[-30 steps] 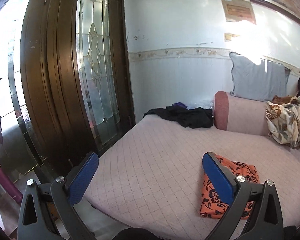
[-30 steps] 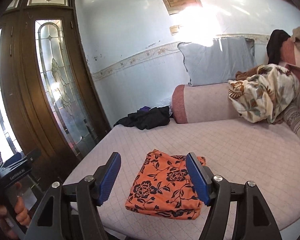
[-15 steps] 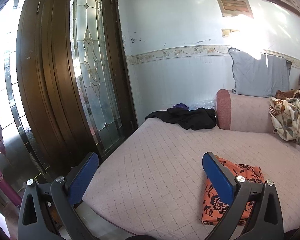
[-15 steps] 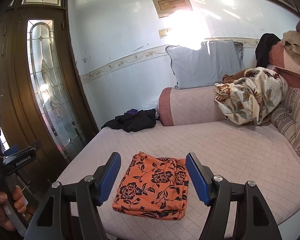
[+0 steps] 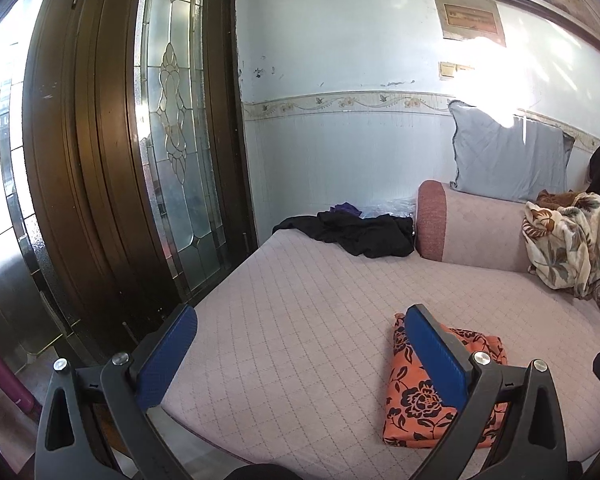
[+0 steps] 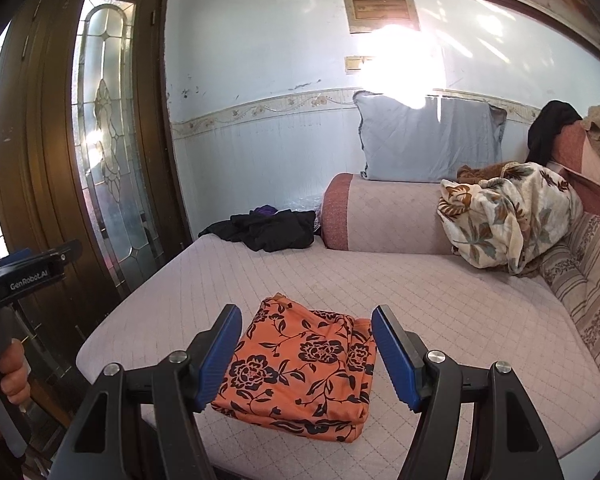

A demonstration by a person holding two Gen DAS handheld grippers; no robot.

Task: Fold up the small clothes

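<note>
An orange garment with black flowers [image 6: 300,368] lies folded into a flat stack near the front edge of the pink quilted bed [image 6: 440,292]. My right gripper [image 6: 306,354] hovers over it, open, the blue pads on either side of the stack and clear of it. In the left wrist view the same orange garment [image 5: 420,400] shows behind the right blue finger. My left gripper [image 5: 300,354] is open and holds nothing, to the left of the garment. A dark heap of clothes [image 6: 268,230] lies at the bed's far corner.
A wooden door with leaded glass [image 5: 172,140] stands left of the bed. A pink bolster [image 6: 380,220], a grey pillow [image 6: 428,140] and a floral blanket [image 6: 508,216] line the back. A hand holding the other gripper [image 6: 16,372] shows at the left edge.
Both views have swung slightly, so the orange garment sits a little further right between the right gripper's fingers. The garment itself has not moved and both grippers stay open.
</note>
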